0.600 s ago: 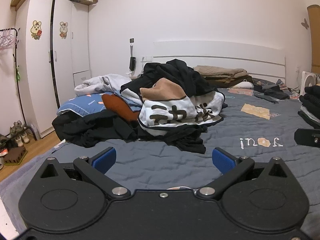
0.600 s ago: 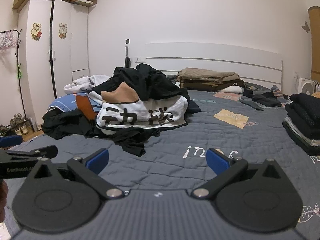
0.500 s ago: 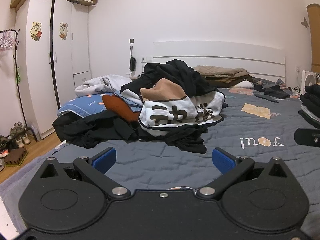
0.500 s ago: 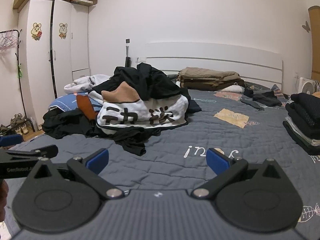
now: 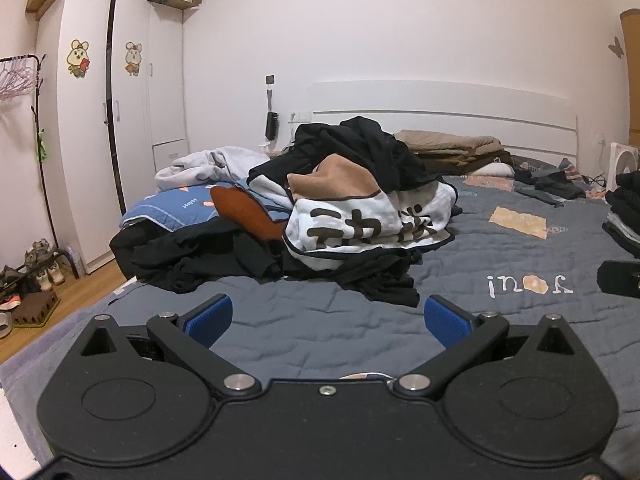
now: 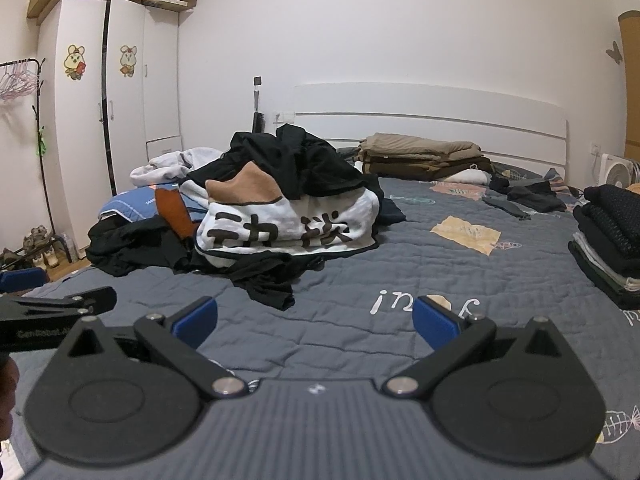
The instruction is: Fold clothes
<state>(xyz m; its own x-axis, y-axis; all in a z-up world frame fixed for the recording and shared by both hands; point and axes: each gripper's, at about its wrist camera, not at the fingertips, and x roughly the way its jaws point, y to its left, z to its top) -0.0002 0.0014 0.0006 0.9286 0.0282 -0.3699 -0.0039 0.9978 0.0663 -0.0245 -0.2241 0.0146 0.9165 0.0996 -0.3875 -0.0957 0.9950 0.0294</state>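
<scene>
Both my claws hover over the grey quilted bed cover [image 5: 328, 344]. My left gripper [image 5: 326, 316] stands spread to its full width, its blue pads [image 5: 210, 316] clear of any fabric and holding nothing. My right gripper [image 6: 314, 316] stands equally wide and empty. The pile of unfolded clothes [image 5: 320, 216], topped by a black garment [image 6: 296, 164] over a white printed one [image 6: 288, 228], lies ahead of both claws, apart from them. A folded stack [image 6: 608, 232] sits beyond my right claw, to its right.
</scene>
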